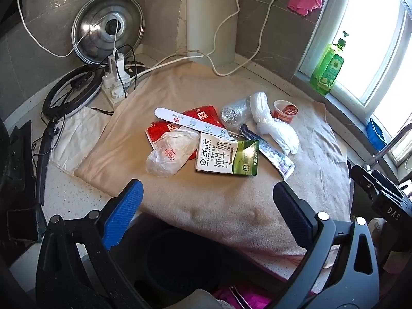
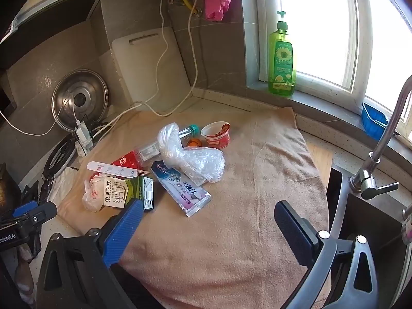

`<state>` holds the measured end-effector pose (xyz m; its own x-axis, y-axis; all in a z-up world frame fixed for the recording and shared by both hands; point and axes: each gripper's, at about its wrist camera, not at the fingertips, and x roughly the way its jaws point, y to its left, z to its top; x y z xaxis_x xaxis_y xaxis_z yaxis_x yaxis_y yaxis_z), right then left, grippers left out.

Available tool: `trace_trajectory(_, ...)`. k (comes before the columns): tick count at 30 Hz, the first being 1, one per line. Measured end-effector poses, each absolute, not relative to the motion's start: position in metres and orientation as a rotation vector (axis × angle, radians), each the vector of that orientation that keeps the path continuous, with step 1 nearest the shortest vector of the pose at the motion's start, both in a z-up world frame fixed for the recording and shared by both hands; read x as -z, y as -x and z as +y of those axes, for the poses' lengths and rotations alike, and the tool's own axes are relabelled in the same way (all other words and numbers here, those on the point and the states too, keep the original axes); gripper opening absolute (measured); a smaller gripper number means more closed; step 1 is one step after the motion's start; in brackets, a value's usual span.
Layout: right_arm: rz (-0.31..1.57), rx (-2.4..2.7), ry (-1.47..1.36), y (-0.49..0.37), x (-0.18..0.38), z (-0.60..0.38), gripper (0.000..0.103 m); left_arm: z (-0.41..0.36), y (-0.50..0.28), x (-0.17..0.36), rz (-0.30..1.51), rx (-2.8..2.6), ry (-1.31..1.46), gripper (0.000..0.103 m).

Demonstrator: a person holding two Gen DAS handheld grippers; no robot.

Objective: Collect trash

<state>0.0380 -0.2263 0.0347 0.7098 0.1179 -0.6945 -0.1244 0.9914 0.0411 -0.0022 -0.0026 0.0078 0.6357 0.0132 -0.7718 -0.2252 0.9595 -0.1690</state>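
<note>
Trash lies in a heap on a beige towel [image 1: 206, 206]: a green-and-white milk carton [image 1: 226, 155] [image 2: 123, 191], a crumpled plastic bag [image 1: 170, 154], red wrappers [image 1: 203, 116], a white strip [image 1: 190, 125], a flattened toothpaste tube [image 1: 273, 152] [image 2: 182, 188], a clear bag [image 2: 193, 157], a plastic bottle [image 1: 234, 113] and a red cup [image 1: 284, 110] [image 2: 216, 134]. My left gripper [image 1: 207, 198] is open and empty, just in front of the carton. My right gripper [image 2: 208, 219] is open and empty, near the toothpaste tube, over bare towel.
A dark bin [image 1: 185, 265] sits below the counter edge. A power strip with cables [image 1: 116, 82], a pot lid [image 1: 108, 25] and a cutting board [image 1: 211, 18] stand at the back. A green soap bottle [image 2: 282, 56] is on the sill. A tap [image 2: 381, 154] and sink are at right.
</note>
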Motion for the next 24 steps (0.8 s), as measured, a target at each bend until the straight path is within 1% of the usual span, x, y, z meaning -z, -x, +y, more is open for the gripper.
trace_trajectory(24, 0.790, -0.162, -0.036, -0.0398, -0.0338, -0.2276, 0.103, -0.0038, 0.0019, -0.0124, 0.864, -0.136, 0.257, 0.103)
